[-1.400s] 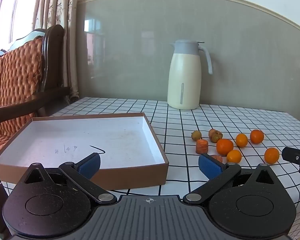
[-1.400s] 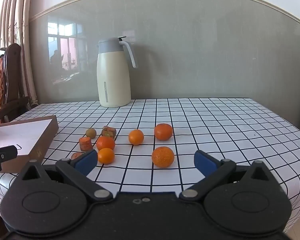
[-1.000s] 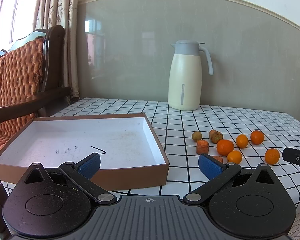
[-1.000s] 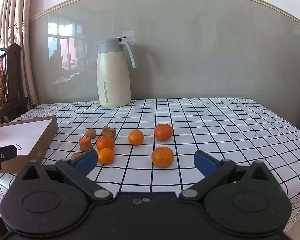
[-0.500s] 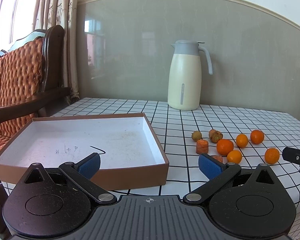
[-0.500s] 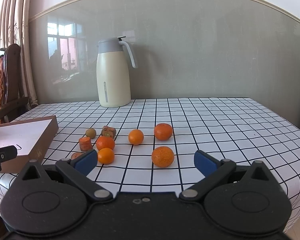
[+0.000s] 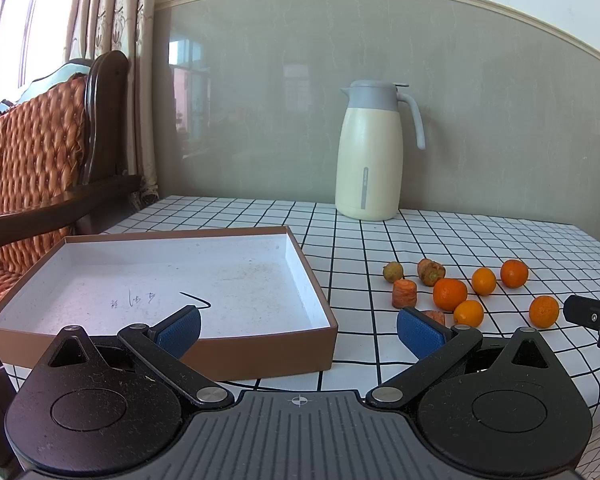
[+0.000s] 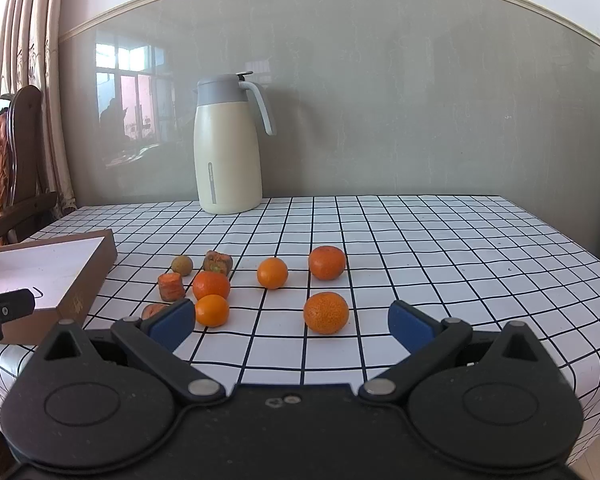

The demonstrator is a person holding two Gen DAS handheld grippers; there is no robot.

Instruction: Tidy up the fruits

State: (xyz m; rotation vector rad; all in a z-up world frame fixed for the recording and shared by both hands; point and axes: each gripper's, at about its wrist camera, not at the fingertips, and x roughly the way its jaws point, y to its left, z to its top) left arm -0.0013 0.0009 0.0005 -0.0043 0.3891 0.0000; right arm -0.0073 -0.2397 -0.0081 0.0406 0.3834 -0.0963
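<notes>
**Both grippers wide and level before the fruits**

The left gripper (image 7: 298, 330) is held low at the near table edge, level, with its jaws wide and nothing between them. Its blue pads frame the front right corner of the box (image 7: 260, 354). The right gripper (image 8: 292, 320) is also level and wide, holding nothing, and it points at the fruits.

The fruits lie loose on the checked cloth (image 8: 440, 248), to the right of the box and apart from it. Five oranges are there; the nearest orange (image 8: 326, 312) sits just before the right gripper. Left of the oranges are carrot pieces (image 8: 171, 286) and a small brown-green fruit (image 8: 182, 265). The box holds no fruit. A jug (image 8: 226, 148) stands at the back.

Compared with the earlier pictures, nothing has moved: both grippers stay in place and the fruits lie the same.
</notes>
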